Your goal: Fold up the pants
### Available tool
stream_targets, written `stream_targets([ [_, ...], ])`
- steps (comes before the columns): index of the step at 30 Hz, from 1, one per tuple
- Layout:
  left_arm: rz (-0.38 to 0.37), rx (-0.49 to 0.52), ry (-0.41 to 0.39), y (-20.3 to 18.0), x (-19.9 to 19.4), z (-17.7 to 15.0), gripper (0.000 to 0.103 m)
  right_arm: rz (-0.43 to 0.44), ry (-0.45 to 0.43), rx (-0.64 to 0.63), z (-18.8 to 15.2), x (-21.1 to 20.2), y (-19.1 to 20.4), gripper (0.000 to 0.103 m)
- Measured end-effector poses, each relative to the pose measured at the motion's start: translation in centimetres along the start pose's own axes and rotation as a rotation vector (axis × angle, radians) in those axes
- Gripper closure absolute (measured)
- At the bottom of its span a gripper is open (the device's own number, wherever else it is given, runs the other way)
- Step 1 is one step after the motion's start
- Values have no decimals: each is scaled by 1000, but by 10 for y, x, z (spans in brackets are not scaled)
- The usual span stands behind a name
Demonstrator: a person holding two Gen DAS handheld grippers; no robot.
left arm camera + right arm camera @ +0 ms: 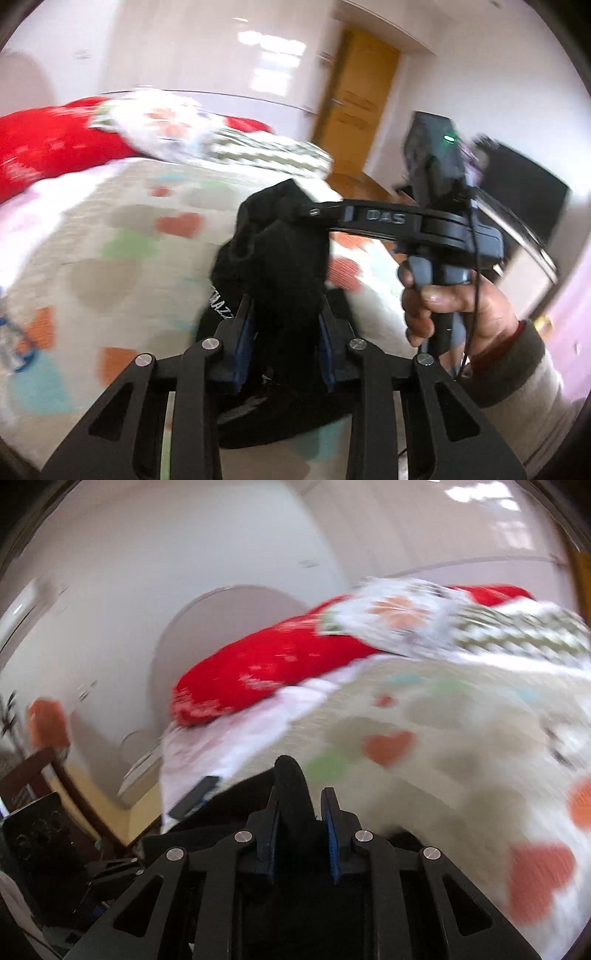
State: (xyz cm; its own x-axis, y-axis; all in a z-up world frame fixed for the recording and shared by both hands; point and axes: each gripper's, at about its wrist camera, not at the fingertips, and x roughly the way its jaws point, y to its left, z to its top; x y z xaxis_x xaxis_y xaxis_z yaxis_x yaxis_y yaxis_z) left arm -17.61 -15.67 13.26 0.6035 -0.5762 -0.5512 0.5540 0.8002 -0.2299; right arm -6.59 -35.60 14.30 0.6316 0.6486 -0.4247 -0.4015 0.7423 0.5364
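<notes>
The black pants (pixel 273 254) hang bunched above the heart-patterned bed cover (pixel 110 236). My left gripper (pixel 286 314) is shut on a thick fold of the pants between its blue pads. My right gripper (pixel 321 212) comes in from the right in the left wrist view, held by a hand, its tip clamped on the upper edge of the pants. In the right wrist view my right gripper (pixel 301 805) is shut on a black fold of pants (pixel 291 786) above the bed cover (pixel 443 757). Both views are motion-blurred.
A red pillow (pixel 48 147) and a patterned folded blanket (pixel 229 140) lie at the head of the bed. A wooden door (pixel 354 107) and a dark screen (pixel 524 195) stand to the right. A dark wooden chair (pixel 40 771) stands left of the bed.
</notes>
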Motion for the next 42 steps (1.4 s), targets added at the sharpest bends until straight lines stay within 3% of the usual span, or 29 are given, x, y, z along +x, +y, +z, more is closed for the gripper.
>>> stream_targets([
  [3,-72,93,81,-33,40,-14,73,-142,3,101,-35,-27,-43,78],
  [5,-153,107,194,-41,61,-23,70,-262,8,182,-50,-41,-71,75],
  [7,-200,126,269,-43,64,-28,66,-324,10,272,-66,-59,-93,61],
  [8,-219,136,268,-43,58,-28,59,-323,-8,306,-73,-69,-99,59],
  [9,-235,141,249,-39,46,-26,45,-314,-22,327,-78,-76,-102,52],
  [10,-238,138,227,-34,36,-23,38,-299,-33,344,-83,-83,-102,43],
  [11,-235,129,200,-27,27,-19,29,-280,-41,347,-87,-88,-99,39],
  [13,-205,107,140,-10,7,-10,28,-259,-46,334,-90,-89,-91,30],
  [16,-99,112,98,7,-1,-3,22,-212,-28,344,-91,-79,-81,26],
  [18,-20,110,111,19,9,-2,22,-185,-7,363,-91,-64,-81,21],
  [20,12,94,144,27,20,-8,22,-193,44,356,-98,-50,-75,21],
  [21,29,81,167,32,25,-11,22,-195,78,318,-99,-41,-69,38],
  [22,36,71,186,33,32,-17,22,-199,97,273,-99,-35,-61,70],
  [23,35,59,201,33,38,-19,22,-199,107,239,-97,-32,-54,79],
  [27,-3,33,194,26,44,-25,22,-209,104,164,-98,-45,-36,81],
  [31,0,48,257,22,54,-43,22,-284,198,178,-125,-43,-49,80],
  [32,9,52,264,22,57,-46,22,-288,201,190,-127,-43,-52,76],
  [33,16,53,263,21,55,-48,22,-289,195,203,-125,-46,-53,63],
  [36,-4,22,259,27,52,-46,22,-313,114,208,-99,-67,-49,58],
  [38,-13,3,266,30,53,-47,22,-328,55,135,-73,-73,-38,55],
  [42,-2,-4,256,29,55,-52,21,-230,118,37,-36,-29,-29,54],
])
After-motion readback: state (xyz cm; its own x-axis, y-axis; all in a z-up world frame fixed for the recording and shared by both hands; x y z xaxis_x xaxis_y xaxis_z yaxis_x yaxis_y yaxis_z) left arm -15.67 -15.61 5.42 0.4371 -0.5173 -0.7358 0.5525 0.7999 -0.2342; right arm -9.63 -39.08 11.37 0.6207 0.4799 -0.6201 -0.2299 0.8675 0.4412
